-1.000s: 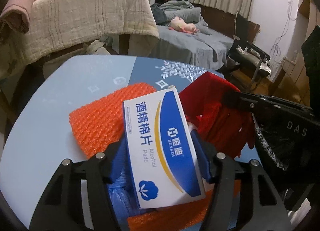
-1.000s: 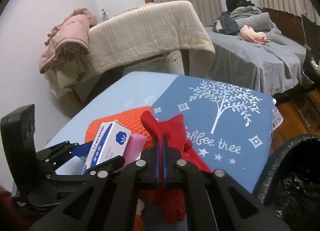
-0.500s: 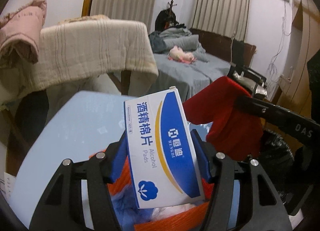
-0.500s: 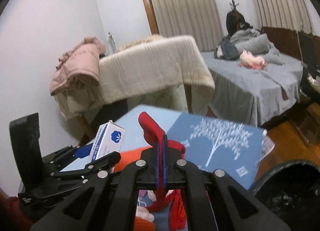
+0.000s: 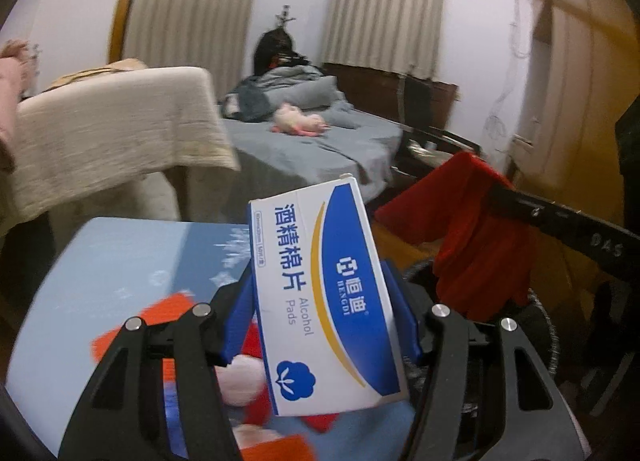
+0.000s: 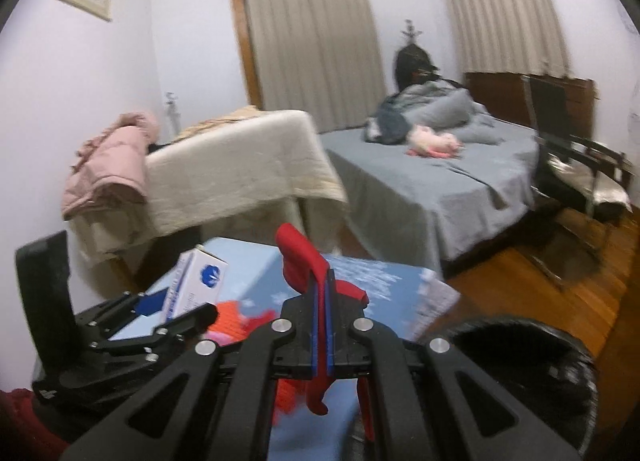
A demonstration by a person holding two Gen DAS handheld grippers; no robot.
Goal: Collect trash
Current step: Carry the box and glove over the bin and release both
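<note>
My left gripper (image 5: 320, 321) is shut on a white and blue box of alcohol pads (image 5: 324, 301), held up above the blue table (image 5: 100, 261). The box also shows in the right wrist view (image 6: 196, 281). My right gripper (image 6: 322, 289) is shut on a red cloth (image 6: 298, 257), which hangs down from the jaws; it also shows in the left wrist view (image 5: 472, 237), to the right of the box. Orange bubble wrap (image 5: 160, 313) and pink and red scraps (image 5: 240, 377) lie on the table below.
A black bin lined with a bag (image 6: 520, 373) stands low at the right of the table. Beyond are a chair draped with a beige blanket (image 6: 240, 165), a grey bed (image 6: 432, 173) and a black chair (image 6: 572, 165) on the wooden floor.
Both grippers have risen from the table with the box and the red cloth and swung to the right, toward the bin. The table items now lie lower in view.
</note>
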